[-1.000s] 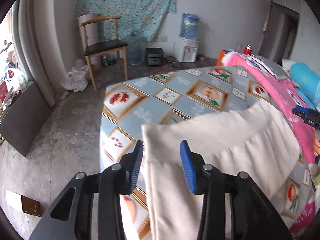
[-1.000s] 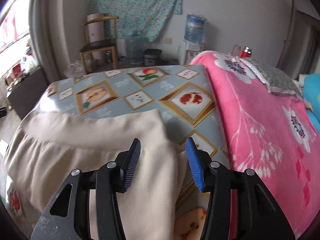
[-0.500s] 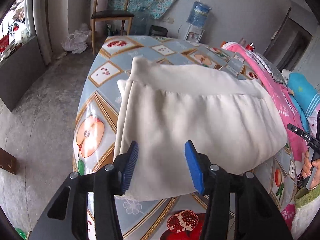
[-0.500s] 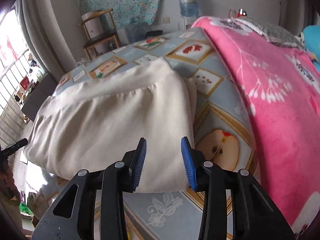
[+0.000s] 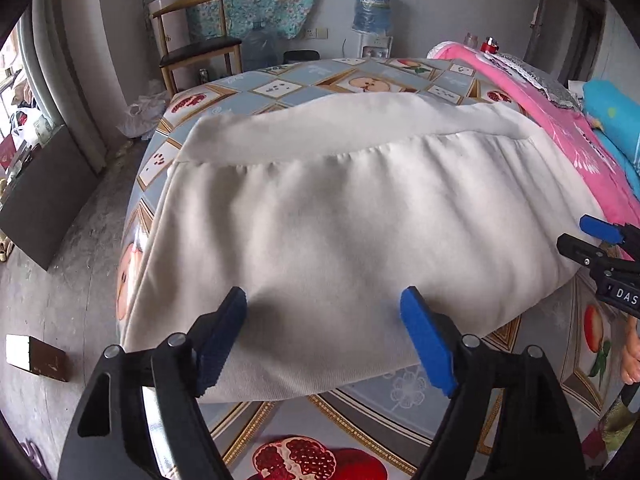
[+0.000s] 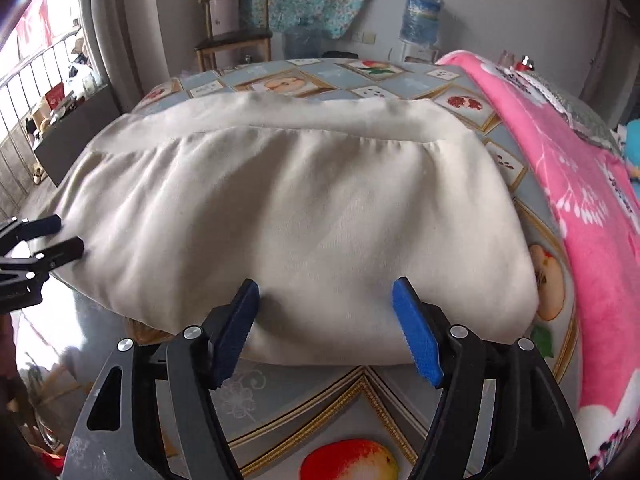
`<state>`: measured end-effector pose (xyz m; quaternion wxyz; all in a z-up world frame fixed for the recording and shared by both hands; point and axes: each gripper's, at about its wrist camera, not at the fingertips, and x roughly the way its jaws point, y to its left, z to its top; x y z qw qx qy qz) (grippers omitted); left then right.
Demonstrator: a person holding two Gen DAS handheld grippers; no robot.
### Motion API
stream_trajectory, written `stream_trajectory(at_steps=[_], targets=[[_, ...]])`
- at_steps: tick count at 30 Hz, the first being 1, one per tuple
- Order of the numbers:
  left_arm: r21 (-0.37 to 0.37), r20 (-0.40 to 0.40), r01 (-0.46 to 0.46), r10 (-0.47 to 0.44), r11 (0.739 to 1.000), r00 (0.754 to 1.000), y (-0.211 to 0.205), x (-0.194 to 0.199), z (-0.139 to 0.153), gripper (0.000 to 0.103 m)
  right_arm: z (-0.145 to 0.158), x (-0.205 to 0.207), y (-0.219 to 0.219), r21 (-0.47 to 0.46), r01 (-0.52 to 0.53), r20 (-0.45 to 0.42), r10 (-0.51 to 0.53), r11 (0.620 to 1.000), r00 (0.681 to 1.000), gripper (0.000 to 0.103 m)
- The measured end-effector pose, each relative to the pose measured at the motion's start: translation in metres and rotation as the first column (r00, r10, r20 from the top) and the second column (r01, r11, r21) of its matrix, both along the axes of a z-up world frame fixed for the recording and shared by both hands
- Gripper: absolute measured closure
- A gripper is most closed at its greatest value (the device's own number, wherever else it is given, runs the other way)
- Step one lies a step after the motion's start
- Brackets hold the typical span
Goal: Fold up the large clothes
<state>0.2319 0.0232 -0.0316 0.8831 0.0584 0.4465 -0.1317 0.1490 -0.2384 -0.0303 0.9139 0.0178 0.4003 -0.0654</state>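
garment: 1 | tools: 2 – left tool, right tool | chair: 1 | water dispenser: 1

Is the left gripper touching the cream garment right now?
Cannot tell. In the left wrist view the left gripper is open over the near edge of the garment, fingertips overlapping the fabric with shadow beneath, but neither view plainly shows contact or a gap.

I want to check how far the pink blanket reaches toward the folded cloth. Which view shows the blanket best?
The right wrist view: the pink blanket runs down its whole right side, apart from the cream cloth. The left wrist view shows only a narrower strip of blanket at its right edge.
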Motion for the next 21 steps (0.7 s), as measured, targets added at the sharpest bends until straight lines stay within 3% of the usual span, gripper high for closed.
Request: stream_trajectory(at_steps=[4, 7, 8, 11, 16, 19, 21], targets=[[-0.025, 0.04, 0.052, -0.051, 0.998, 0.998, -0.02, -0.004, 0.012, 0.025, 0.016, 0.001, 0.036, 0.014, -0.09, 0.07, 0.089, 0.996, 0.994, 0.036], [0.119, 0.016, 0.059, -0.061, 0.991, 0.998, -0.048, 0.0, -0.009, 0.028, -0.009, 0.023, 0.056, 0.015, -0.118, 0.009, 0.118, 0.993, 0.993, 0.039], [0.136, 0.034, 0.053, -0.059, 0.989, 0.998, -0.048, 0.0, -0.015, 0.026, -0.022, 0.032, 0.051, 0.037, -0.103, -0.022, 0.103, 0.994, 0.994, 0.038], [0.092, 0.022, 0.062, -0.064, 0.994, 0.998, -0.038, 0.0, -0.009, 0.023, -0.018, 0.027, 0.041, 0.092, -0.098, -0.008, 0.099, 0.991, 0.995, 0.038], [0.052, 0.059, 0.051, -0.054, 0.997, 0.997, -0.025, -0.014, 0.003, 0.022, 0.006, -0.001, 0.026, 0.038, -0.039, 0.08, 0.036, 0.998, 0.996, 0.031], [0.038, 0.015, 0.017, -0.017, 0.999, 1.0, -0.02, -0.009, -0.01, 0.018, -0.01, 0.005, -0.005, 0.043, 0.089, 0.034, -0.091, 0.995, 0.995, 0.03], [0.006, 0.021, 0.0, 0.0, 1.0, 1.0, -0.018, -0.008, -0.012, 0.016, -0.022, 0.009, -0.016, 0.061, 0.094, 0.023, -0.096, 0.994, 0.995, 0.03]])
